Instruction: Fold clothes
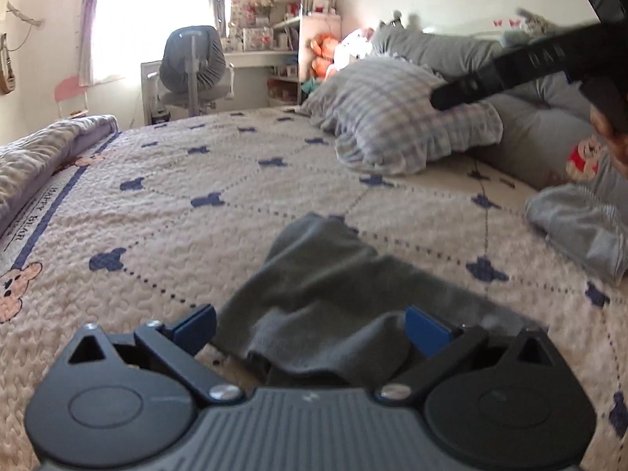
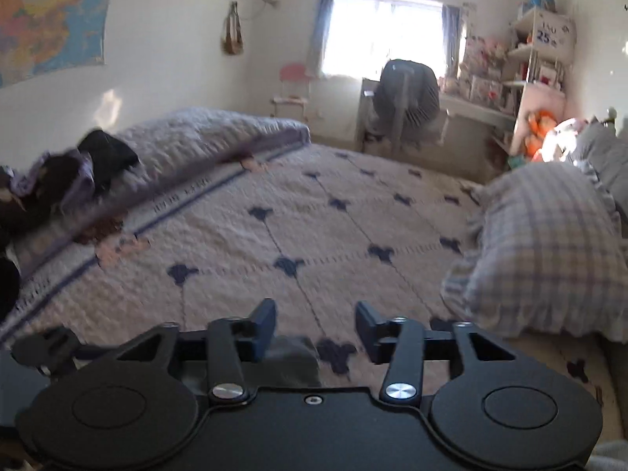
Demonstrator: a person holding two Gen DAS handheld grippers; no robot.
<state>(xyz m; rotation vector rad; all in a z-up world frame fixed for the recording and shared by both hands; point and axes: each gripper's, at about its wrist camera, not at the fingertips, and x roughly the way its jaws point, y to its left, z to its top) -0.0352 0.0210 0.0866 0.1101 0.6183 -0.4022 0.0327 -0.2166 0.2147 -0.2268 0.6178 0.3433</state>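
A dark grey garment [image 1: 325, 286] lies crumpled on the quilted bedspread [image 1: 196, 157]. My left gripper [image 1: 312, 327] is open, and its blue pads [image 1: 196, 325] stand wide apart on either side of the cloth's near edge, which sags onto the gripper's front. In the right wrist view my right gripper [image 2: 316, 327] is open above the bedspread [image 2: 314, 216]. A small piece of the grey garment [image 2: 294, 357] shows just below and between its fingers. A black part of the right gripper [image 1: 490, 74] crosses the upper right of the left wrist view.
A plaid pillow [image 1: 404, 117] and grey pillows sit at the right. A light grey garment with a cartoon print [image 1: 581, 212] lies near them. Dark clothes [image 2: 59, 180] are piled at the left by a folded quilt [image 2: 196, 137]. A desk chair [image 2: 408, 94] stands beyond the bed.
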